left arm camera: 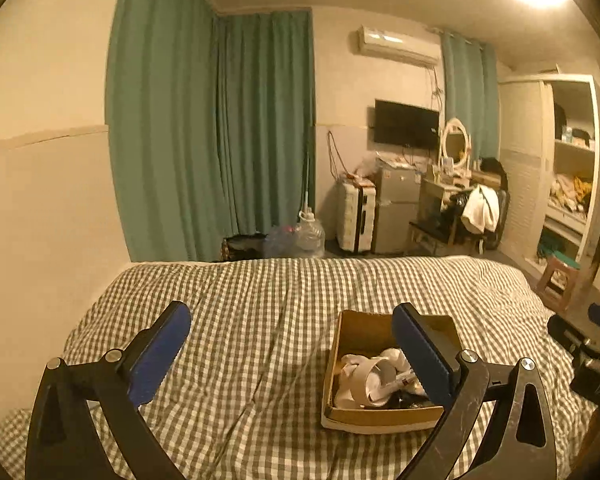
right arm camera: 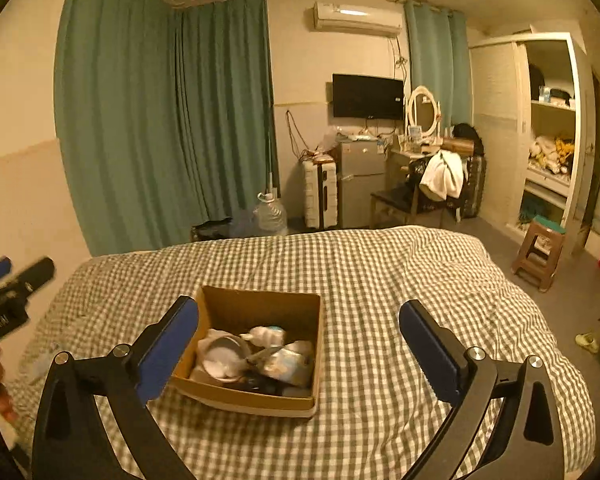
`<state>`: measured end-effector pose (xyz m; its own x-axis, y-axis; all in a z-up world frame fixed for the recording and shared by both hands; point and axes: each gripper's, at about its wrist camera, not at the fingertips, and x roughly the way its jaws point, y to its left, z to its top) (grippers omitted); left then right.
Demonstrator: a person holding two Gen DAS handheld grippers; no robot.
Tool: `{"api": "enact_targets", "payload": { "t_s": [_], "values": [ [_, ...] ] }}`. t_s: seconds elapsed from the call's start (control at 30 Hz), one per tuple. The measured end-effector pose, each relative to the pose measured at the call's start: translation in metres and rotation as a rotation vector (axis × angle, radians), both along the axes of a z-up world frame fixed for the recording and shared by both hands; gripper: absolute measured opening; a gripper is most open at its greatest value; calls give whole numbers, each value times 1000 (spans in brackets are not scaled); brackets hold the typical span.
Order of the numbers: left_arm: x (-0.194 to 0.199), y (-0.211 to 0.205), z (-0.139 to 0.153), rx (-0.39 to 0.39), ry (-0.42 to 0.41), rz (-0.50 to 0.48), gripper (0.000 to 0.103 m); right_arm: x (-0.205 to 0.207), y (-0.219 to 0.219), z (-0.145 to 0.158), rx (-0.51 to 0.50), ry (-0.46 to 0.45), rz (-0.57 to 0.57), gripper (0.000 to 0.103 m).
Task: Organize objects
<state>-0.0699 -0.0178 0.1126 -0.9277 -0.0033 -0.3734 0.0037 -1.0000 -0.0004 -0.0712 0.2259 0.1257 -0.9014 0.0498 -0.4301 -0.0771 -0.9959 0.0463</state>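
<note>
An open cardboard box [left arm camera: 364,332] sits on the checked bed cover [left arm camera: 252,312]. It holds a roll of tape [left arm camera: 374,382], white wrappers and several small items. In the right wrist view the box [right arm camera: 256,308] lies ahead and left of centre, with the tape roll [right arm camera: 226,354] and a small white bottle [right arm camera: 266,334] inside. My left gripper [left arm camera: 292,354] is open and empty, above the bed, with the box by its right finger. My right gripper [right arm camera: 300,354] is open and empty, with the box by its left finger. Each gripper shows at the edge of the other's view.
The bed [right arm camera: 380,272] fills the foreground. Beyond it are green curtains [right arm camera: 160,112], a water jug [right arm camera: 270,212], a white suitcase [right arm camera: 320,194], a small fridge [right arm camera: 360,180], a cluttered desk with a chair [right arm camera: 432,176], an open wardrobe [right arm camera: 548,132] and a stool [right arm camera: 538,254].
</note>
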Motion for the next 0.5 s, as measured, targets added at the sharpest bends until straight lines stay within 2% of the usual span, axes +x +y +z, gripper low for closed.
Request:
{"api": "enact_targets", "payload": {
  "t_s": [0.17, 0.3, 0.43, 0.5],
  "values": [
    [-1, 3, -26, -6, -1, 33, 103, 0, 2, -25, 13, 4, -4, 101],
    [-3, 13, -58, -26, 0, 18, 103, 0, 7, -52, -1, -15, -11, 101],
    [-3, 21, -82, -3, -26, 3, 103, 0, 6, -81, 13, -39, -17, 102],
    [1, 28, -92, -29, -28, -4, 103, -1, 6, -95, 25, -65, -26, 102]
  ]
}}
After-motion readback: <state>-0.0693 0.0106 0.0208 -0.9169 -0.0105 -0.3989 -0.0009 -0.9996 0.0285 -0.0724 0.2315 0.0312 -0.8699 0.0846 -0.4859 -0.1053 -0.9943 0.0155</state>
